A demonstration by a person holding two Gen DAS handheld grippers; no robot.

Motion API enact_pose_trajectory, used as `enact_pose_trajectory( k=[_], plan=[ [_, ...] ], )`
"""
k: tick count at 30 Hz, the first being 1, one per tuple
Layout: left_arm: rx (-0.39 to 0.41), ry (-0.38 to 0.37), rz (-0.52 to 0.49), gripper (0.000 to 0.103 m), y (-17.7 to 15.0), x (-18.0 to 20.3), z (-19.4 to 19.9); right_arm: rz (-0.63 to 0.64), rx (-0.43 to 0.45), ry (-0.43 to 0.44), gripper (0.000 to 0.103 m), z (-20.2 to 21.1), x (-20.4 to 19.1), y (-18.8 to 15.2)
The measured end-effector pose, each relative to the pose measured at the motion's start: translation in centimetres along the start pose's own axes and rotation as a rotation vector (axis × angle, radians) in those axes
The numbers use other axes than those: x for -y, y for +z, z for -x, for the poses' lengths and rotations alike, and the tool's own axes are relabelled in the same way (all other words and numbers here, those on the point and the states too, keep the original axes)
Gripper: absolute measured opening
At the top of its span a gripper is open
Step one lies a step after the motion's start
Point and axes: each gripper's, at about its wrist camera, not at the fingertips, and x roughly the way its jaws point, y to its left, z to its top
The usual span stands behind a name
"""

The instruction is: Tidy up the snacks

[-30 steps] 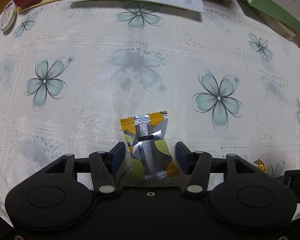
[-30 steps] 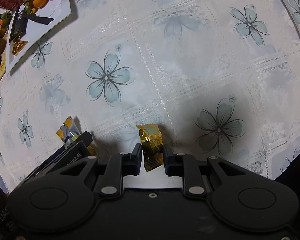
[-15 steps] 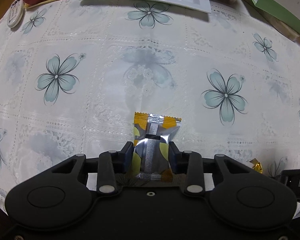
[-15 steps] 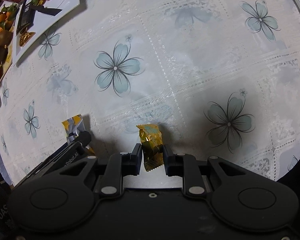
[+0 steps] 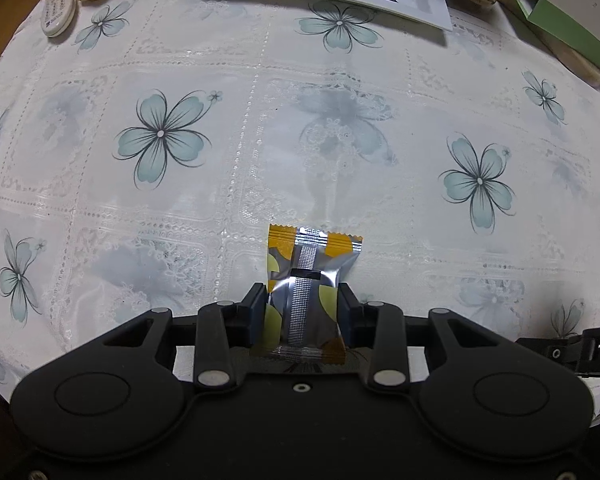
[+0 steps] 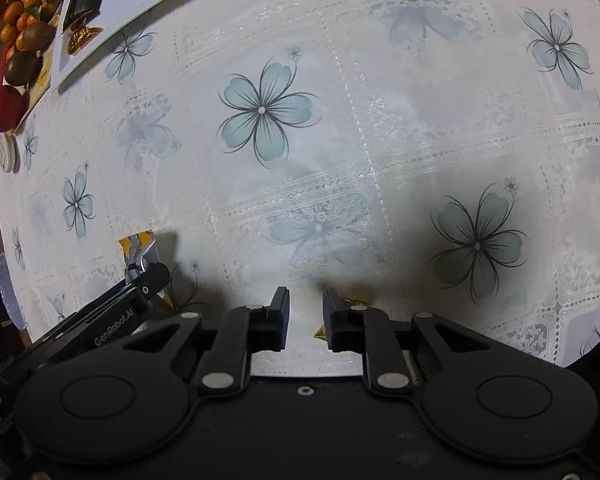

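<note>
My left gripper (image 5: 302, 312) clamps the silver-and-yellow snack packet (image 5: 306, 292), seam side up; my right gripper (image 6: 306, 312) is nearly closed, empty, gold-wrapped candy (image 6: 350, 305) beside its right finger.

Gold candy (image 6: 350, 305) mostly hidden behind right jaw; white tray (image 5: 420, 4) cropped by top edge.

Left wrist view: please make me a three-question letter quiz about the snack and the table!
1. Where is the snack packet? A between the left gripper's fingers B in a bowl C on the floor
2. What colour are the tablecloth's flowers? A red B pale blue C purple
3. The left gripper is: A wide open B shut on the packet C out of sight
Answers: 1 A, fingers flank it; 2 B, petals look pale blue; 3 B, pads press its sides.
</note>
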Motion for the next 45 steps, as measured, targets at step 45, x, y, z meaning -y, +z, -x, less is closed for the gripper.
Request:
enact_pose_trajectory(
  k=[45],
  plan=[
    [0.145,0.042,-0.039,0.045,-6.1,-1.7,6.3,0.257,0.381,-0.212,0.017,3.6,-4.5,-10.4]
  ],
)
